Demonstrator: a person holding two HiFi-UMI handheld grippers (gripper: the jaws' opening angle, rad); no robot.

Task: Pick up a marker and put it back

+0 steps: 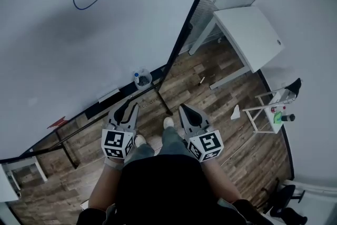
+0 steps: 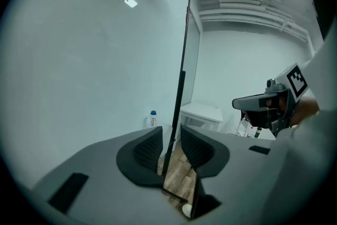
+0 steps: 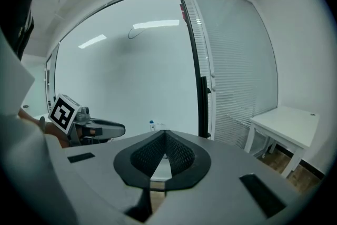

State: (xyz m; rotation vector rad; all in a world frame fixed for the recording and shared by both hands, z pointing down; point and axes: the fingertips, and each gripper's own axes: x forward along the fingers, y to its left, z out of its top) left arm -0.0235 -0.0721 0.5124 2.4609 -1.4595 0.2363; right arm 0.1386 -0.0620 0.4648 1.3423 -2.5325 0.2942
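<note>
— Where is the marker, and how much of the task has been done?

— No marker is held, and none can be identified for certain. A small pale stick [image 1: 201,80] is seen on the wooden floor [image 1: 226,118], right of centre in the head view; whether it is a marker cannot be told. The pick-up is judged not yet begun, so both steps are left.

— And the hand-held grippers?

— The left hand-held gripper [image 1: 126,108] is released, its jaws parted with nothing between them. The right hand-held gripper [image 1: 185,110] is clenched on nothing, its tips met.

— What is shown by one view alone?

— The stick is shown only by the head view. The jaw states are read plainly only in the gripper views. The bottle [image 1: 140,79] at the foot of the whiteboard [image 1: 63,55] is caught by all three.
</note>
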